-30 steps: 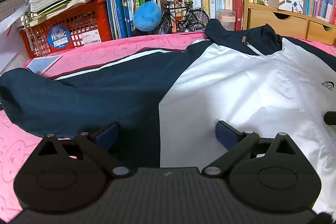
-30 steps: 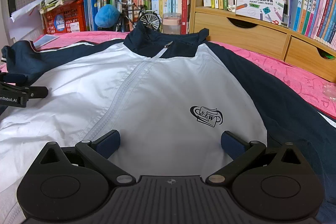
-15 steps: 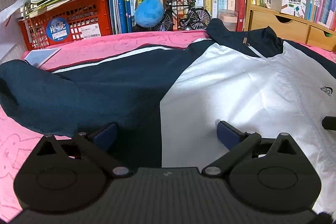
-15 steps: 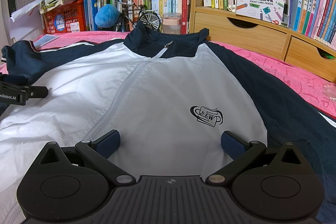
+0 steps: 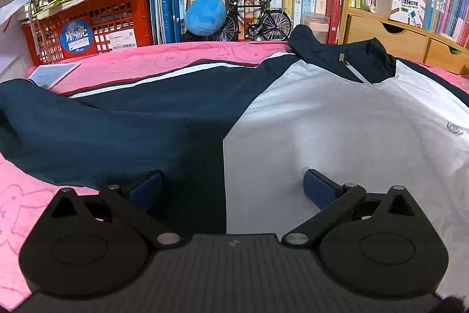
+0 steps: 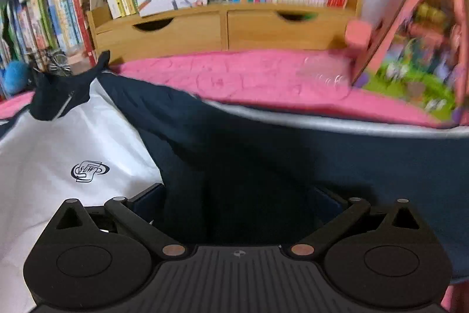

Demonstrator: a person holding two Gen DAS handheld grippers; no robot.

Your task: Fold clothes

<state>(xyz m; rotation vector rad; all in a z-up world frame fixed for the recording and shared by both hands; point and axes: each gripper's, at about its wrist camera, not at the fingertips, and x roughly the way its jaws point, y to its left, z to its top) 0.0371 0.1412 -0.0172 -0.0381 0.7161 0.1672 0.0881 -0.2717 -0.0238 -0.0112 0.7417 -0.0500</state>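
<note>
Left wrist: left hand-held gripper (image 5: 231, 187) wide open, empty, low over jacket (image 5: 337, 131); thin, soft, likely slippery, so pinch sleeve (image 5: 88, 125) ahead-left; right hand-held gripper (image 6: 237, 198) also open, empty.

Smooth, thin jacket (image 5: 337, 122) cloth lies on a rough pink towel-like cover (image 5: 140, 63), beside matt wooden drawers (image 6: 176, 31).

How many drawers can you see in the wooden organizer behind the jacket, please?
2: the left drawer and the right drawer sit side by side in the wooden organizer, beneath the books. More may be hidden beyond the blurred right edge.
</note>
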